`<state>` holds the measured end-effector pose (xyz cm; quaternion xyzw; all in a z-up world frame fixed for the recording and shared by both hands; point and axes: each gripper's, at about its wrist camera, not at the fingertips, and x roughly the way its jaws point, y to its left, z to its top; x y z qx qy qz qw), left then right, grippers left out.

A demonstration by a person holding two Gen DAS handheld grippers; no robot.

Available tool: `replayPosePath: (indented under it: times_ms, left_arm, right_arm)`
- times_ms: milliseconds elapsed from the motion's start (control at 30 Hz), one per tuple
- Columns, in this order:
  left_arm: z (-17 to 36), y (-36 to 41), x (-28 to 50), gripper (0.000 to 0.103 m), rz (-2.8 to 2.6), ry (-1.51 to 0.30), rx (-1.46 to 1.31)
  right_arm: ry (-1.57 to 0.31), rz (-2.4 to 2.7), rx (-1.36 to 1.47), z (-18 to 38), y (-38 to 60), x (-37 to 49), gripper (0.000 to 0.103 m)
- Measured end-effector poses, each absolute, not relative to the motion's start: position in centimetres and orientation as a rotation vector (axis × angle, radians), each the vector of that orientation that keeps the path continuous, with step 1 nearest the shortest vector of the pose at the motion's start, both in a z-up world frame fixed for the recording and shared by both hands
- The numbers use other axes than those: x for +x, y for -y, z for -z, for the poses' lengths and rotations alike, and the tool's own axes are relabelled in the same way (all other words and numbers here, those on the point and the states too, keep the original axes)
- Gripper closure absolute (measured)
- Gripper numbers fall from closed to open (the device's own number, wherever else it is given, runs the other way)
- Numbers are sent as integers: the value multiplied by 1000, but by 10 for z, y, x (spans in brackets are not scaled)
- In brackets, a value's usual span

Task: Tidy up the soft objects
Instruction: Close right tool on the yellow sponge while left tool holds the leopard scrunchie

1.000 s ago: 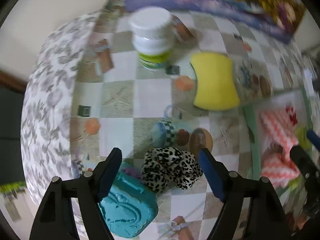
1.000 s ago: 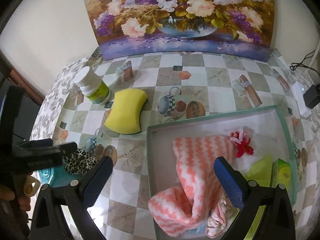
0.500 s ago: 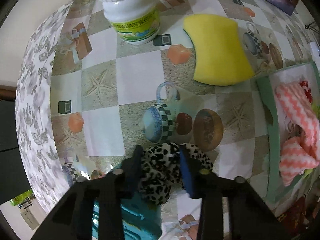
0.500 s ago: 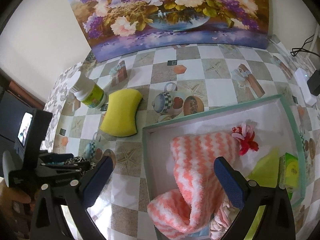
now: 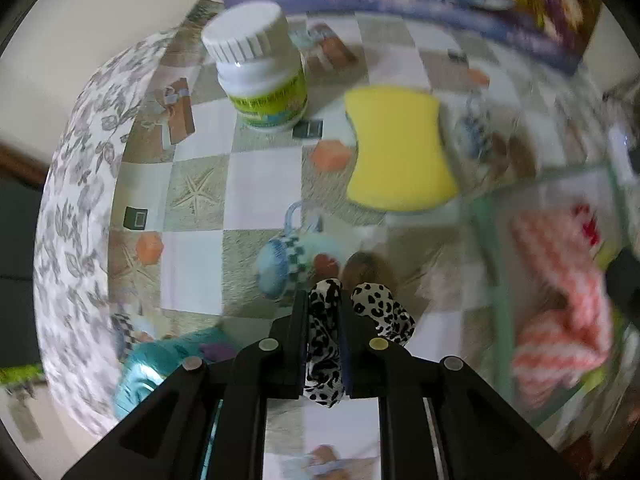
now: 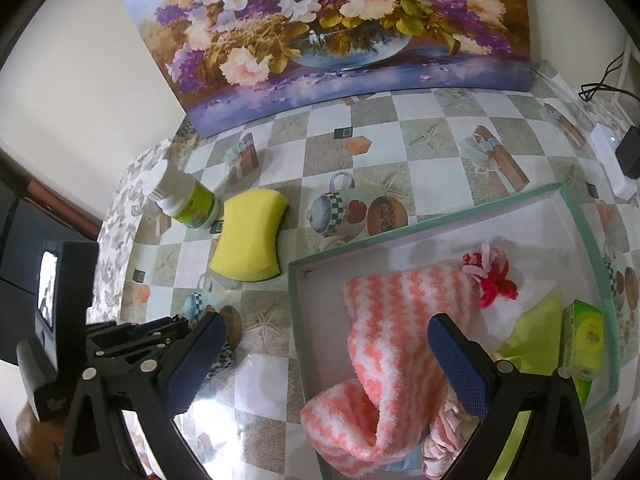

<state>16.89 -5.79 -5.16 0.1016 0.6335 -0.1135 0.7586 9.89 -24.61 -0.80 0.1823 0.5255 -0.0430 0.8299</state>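
Left wrist view shows the left gripper (image 5: 325, 320) pinched tight on the leopard-print scrunchie (image 5: 324, 344), a fold squeezed between the fingers (image 5: 299, 336) while a loose loop bulges out just to their right; it appears lifted off the worktop (image 5: 264, 196), though blur leaves that uncertain. Ahead of the fingers lie the yellow sponge (image 5: 396, 148) and, further off to the left, a white bottle (image 5: 260, 76); the green-rimmed box (image 5: 486, 240) sits off to the right, with the pink-and-white fluffy cloth (image 5: 560, 280) inside. Right wrist view shows the right gripper (image 6: 328, 360) spread wide and holding nothing, poised over the box (image 6: 420, 226) with the cloth (image 6: 396, 320) between its fingers. Likely step: carrying the scrunchie to the box; best done by keeping the pinch firm, lifting high enough that the dangling loop clears the rim, steering around the right gripper, and releasing over bare box floor rather than on the edge; the sponge probably follows.
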Motion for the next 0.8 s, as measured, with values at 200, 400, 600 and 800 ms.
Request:
replayPosePath:
  times_ms: [200,400,600,800]
  left_arm:
    - [46,52,157,91,163,-1343,27]
    - [46,54,158,92,101,-1280,-60]
    - [27,38,168,92,67,-1211,-112]
    - [20,6,176,92,17,-1177,-192]
  right_arm:
    - [-1107,95,406,10,251,98,1]
    - [-1097,106,398,10,251,99,1]
    - [-1091,112,356,13,247,102,1]
    - [-1095,115,247,17,228,112,1]
